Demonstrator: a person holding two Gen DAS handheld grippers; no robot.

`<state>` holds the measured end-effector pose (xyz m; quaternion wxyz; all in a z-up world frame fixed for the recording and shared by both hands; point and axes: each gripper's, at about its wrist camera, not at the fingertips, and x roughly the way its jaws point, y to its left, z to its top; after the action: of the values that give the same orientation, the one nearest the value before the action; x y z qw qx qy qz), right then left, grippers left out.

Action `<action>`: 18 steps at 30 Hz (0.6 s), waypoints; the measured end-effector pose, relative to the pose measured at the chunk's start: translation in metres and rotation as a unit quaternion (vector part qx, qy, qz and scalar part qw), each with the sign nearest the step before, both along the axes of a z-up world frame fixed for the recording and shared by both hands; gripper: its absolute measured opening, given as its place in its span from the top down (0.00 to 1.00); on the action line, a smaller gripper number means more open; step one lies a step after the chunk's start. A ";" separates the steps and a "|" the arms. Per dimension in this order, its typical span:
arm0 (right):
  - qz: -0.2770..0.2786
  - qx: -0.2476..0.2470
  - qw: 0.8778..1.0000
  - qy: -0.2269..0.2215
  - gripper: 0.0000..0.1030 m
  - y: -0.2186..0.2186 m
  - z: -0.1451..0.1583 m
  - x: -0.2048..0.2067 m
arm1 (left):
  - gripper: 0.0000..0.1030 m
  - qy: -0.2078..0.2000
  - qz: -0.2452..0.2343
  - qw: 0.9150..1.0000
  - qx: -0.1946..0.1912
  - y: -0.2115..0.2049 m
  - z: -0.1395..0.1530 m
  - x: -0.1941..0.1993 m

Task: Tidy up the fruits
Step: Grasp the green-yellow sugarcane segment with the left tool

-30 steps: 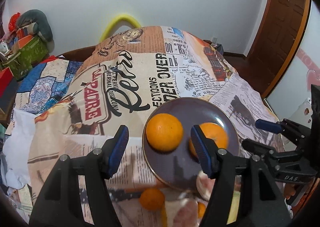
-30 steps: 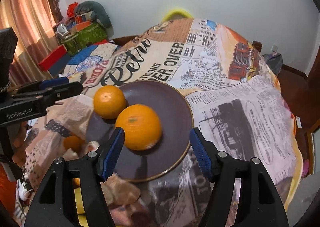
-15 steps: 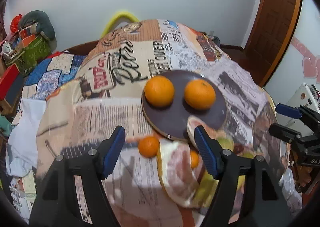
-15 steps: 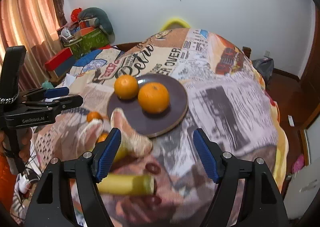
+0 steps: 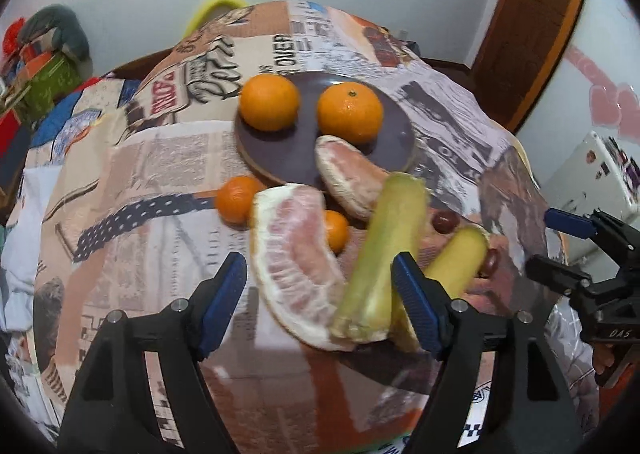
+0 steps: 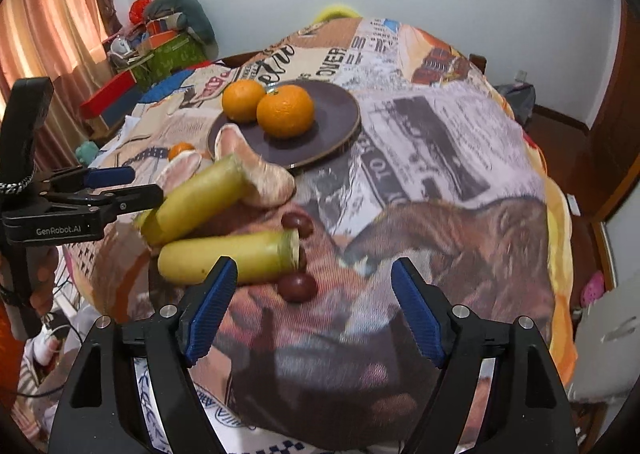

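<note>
A dark round plate [image 5: 396,136] [image 6: 340,114] on the newsprint-covered table holds two oranges [image 5: 270,102] [image 5: 350,112] [image 6: 285,116]. In front of the plate lie two pomelo wedges [image 5: 296,258] [image 5: 348,182] [image 6: 264,174], two small tangerines [image 5: 236,198] [image 5: 336,230], two yellow-green cane pieces [image 5: 384,254] [image 5: 456,258] [image 6: 232,256] [image 6: 200,200] and dark red dates [image 6: 298,286] [image 5: 444,220]. My left gripper [image 5: 320,302] is open above the near pomelo wedge. My right gripper [image 6: 314,308] is open and empty, just short of a date and the near cane piece.
The table's cloth [image 6: 440,142] drops off at the near and right edges. Boxes and bags [image 6: 160,50] are stacked at the far left by a curtain. A wooden door [image 5: 532,22] is at the right. A white appliance [image 5: 596,170] stands at the right.
Both grippers have pulled back from the plate toward the table's near edge. The loose fruit in front of the plate now fills the views. Both oranges stay on the plate.
</note>
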<state>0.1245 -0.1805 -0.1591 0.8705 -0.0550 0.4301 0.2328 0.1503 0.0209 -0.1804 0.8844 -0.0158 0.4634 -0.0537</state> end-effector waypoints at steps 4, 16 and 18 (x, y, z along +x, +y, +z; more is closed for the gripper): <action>0.002 0.002 1.000 0.006 0.25 -0.001 -0.005 -0.003 | 0.32 -0.010 -0.026 0.999 0.017 -0.023 -0.001 0.007; 0.007 0.010 0.999 0.047 0.25 0.002 -0.027 0.001 | 0.56 0.004 -0.064 0.995 0.077 -0.060 -0.028 0.031; 0.011 0.000 0.999 0.047 0.25 0.006 -0.030 0.000 | 0.57 -0.001 -0.068 0.994 0.083 -0.061 -0.028 0.028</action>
<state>0.1249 -0.1743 -0.1890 0.8467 -0.0482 0.4700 0.2446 0.1787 -0.0397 -0.2084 0.8773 0.0894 0.4655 -0.0754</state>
